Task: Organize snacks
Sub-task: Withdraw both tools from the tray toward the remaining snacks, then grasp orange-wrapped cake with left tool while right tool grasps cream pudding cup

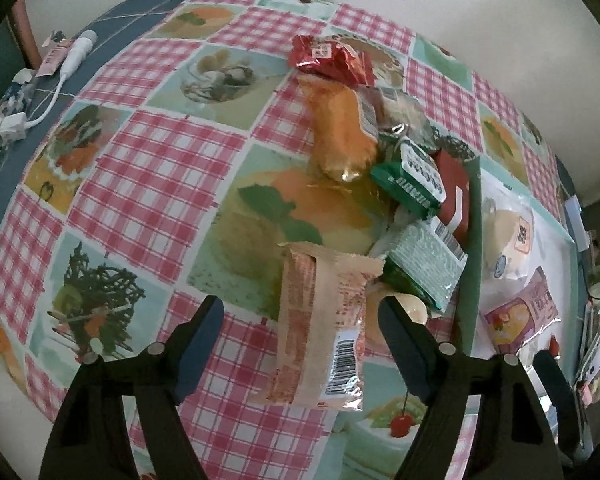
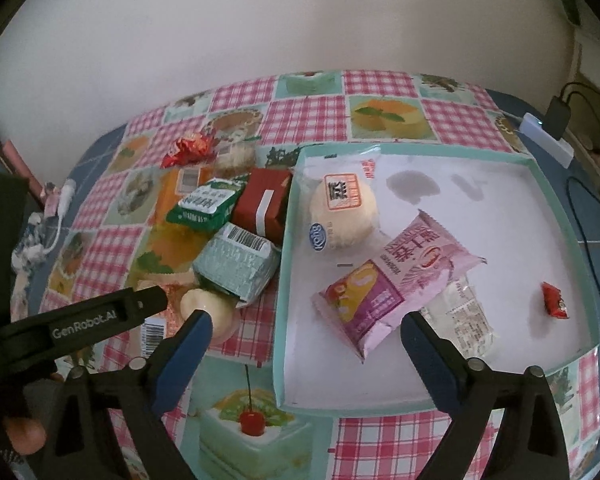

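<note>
The left gripper [image 1: 300, 320] pointed steeply down over the beige packet [image 1: 324, 328], which lay on the tablecloth [image 1: 140, 184] at the near end of the snack pile, just outside the tray's [image 2: 284, 280] left wall. The packet's long axis ran away from the gripper, parallel to the fingers, so the jaws straddled its width. The pads stood apart from both long edges, released, with no contact visible. The right gripper [image 2: 306, 326] hung released over the tray's near-left corner, its jaws empty, the pink packet [image 2: 396, 280] lying just ahead. The left hand was nearer the beige packet; the likely next step was closing across its width.
</note>
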A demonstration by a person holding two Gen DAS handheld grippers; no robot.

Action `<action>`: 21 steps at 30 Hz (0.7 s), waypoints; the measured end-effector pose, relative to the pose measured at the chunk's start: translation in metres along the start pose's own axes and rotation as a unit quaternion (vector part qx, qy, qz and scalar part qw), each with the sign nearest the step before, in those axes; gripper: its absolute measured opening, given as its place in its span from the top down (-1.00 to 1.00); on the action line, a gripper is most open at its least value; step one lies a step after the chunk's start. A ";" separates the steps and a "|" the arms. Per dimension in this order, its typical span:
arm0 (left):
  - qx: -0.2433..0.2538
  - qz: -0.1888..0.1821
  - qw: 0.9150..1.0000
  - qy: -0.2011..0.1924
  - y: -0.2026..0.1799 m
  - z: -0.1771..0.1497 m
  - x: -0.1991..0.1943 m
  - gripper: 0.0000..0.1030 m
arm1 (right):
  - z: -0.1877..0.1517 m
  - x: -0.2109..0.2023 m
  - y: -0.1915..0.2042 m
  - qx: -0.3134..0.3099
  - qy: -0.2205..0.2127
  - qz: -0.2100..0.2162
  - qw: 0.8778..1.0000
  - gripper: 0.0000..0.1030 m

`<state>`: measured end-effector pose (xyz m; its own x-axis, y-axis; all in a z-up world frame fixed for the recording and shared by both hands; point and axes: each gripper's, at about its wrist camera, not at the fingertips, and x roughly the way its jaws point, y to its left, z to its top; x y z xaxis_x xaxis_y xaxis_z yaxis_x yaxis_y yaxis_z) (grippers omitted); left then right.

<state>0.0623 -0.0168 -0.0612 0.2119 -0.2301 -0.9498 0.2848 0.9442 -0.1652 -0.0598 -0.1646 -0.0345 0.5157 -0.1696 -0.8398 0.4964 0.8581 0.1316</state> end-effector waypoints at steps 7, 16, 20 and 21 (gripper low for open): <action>0.001 0.006 1.000 0.025 -0.003 0.000 0.015 -0.41 | 0.001 0.006 0.006 -0.009 0.002 -0.008 1.000 -0.63; -0.036 0.017 0.999 0.035 0.019 0.006 0.023 -0.17 | 0.001 0.009 0.025 -0.040 -0.005 0.009 0.999 -0.48; -0.058 0.024 0.998 0.031 0.036 0.010 0.023 -0.17 | -0.002 0.012 0.042 -0.063 -0.005 0.017 0.998 -0.48; -0.062 0.028 0.997 0.030 0.039 0.011 0.023 -0.16 | -0.002 0.013 0.045 -0.067 -0.005 0.018 0.998 -0.47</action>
<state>0.0887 0.0126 -0.0861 0.1673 -0.1658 -0.9719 0.1559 0.9778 -0.1400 -0.0321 -0.1270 -0.0405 0.5379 -0.1424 -0.8309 0.3805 0.9205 0.0886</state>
